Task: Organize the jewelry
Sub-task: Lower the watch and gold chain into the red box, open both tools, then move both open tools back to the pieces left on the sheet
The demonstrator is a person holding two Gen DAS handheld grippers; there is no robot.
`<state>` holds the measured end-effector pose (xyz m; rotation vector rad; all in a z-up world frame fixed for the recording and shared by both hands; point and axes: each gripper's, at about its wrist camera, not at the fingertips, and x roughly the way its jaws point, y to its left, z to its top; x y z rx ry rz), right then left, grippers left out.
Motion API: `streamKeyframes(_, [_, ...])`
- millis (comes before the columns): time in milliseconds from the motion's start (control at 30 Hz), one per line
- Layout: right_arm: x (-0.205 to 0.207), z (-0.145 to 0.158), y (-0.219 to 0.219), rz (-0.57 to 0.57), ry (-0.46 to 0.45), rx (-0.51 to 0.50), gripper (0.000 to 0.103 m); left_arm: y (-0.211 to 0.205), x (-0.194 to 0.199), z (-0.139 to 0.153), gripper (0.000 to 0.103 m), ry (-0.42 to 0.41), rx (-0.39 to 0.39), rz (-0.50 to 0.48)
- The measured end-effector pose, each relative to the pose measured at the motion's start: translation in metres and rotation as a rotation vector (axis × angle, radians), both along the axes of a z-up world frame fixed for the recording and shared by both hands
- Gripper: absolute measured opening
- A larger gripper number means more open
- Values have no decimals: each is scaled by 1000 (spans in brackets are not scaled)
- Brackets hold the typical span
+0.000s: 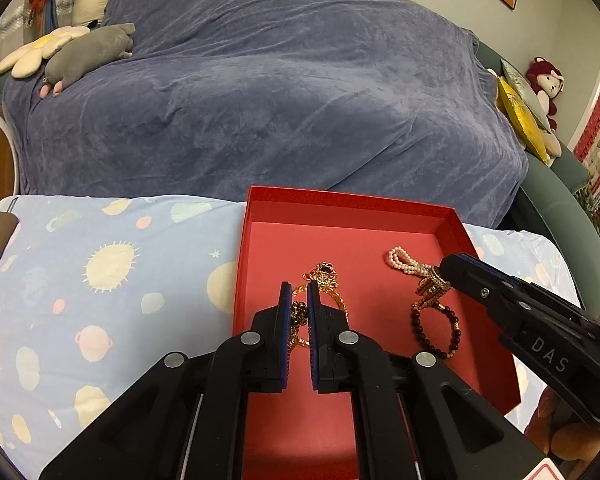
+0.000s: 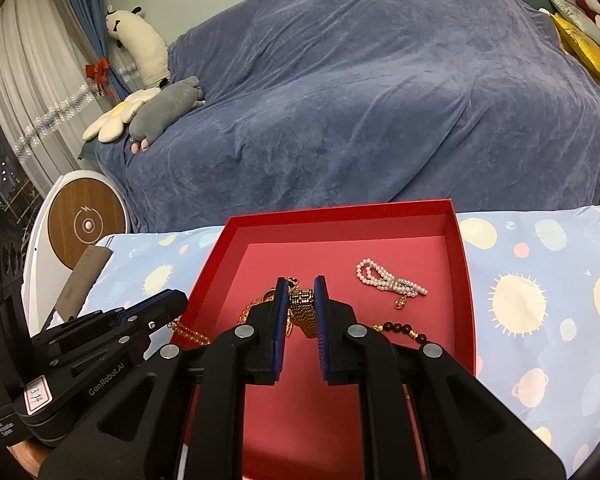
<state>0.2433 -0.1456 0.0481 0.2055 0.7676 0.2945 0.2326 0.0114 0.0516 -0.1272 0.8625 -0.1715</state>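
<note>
A red open box [image 1: 380,204] [image 2: 220,248] sits on the star-print cloth. In it lie a gold chain necklace [image 1: 332,280], a pearl bracelet [image 1: 402,260] [image 2: 384,280], a dark bead bracelet [image 1: 440,336] [image 2: 400,328] and a gold mesh band [image 2: 305,308]. My left gripper [image 1: 299,300] is shut on a dark-and-gold bead of the gold necklace [image 1: 299,313], low inside the box. My right gripper [image 2: 301,300] is shut on the gold mesh band; in the left wrist view it [image 1: 446,276] comes in from the right with the band [image 1: 430,286] at its tip.
The box rests on a light blue cloth with suns and planets [image 1: 100,280] [image 2: 540,300]. Behind it is a sofa under a blue blanket [image 1: 260,100] with plush toys [image 1: 88,52]. A round wooden-faced device [image 2: 86,226] stands at the left.
</note>
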Motion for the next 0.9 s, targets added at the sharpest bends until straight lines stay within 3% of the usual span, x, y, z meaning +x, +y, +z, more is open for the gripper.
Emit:
streamKeyframes(167, [9,-14,3,-14,23,-11,13,2,7,-12,6,22,12,20])
streamKeyframes(300, [2,-10,-3,-30,-7,-9,23,8,4,-16,10,27,11,45])
streamKeyframes(367, [-8,-4,-7,-29,-16,0,23,11,-1,-15,15,21,10,50])
streamKeyframes(433, [-19,2,-12,-27,-27,11,23,13,-10,-10,31,1,19,58])
streamKeyframes(533, [-42,12,-20,-25,-41,35,26,14,-26,-1,45,-32,42,67])
streamKeyframes(733, [-88,17,-27,-13,-34,39,32,17,-65,10,49,-46,39,72])
streamKeyframes(900, [-126,7,-27,2,-6,16,35,13,-98,9,54,-49,81,76])
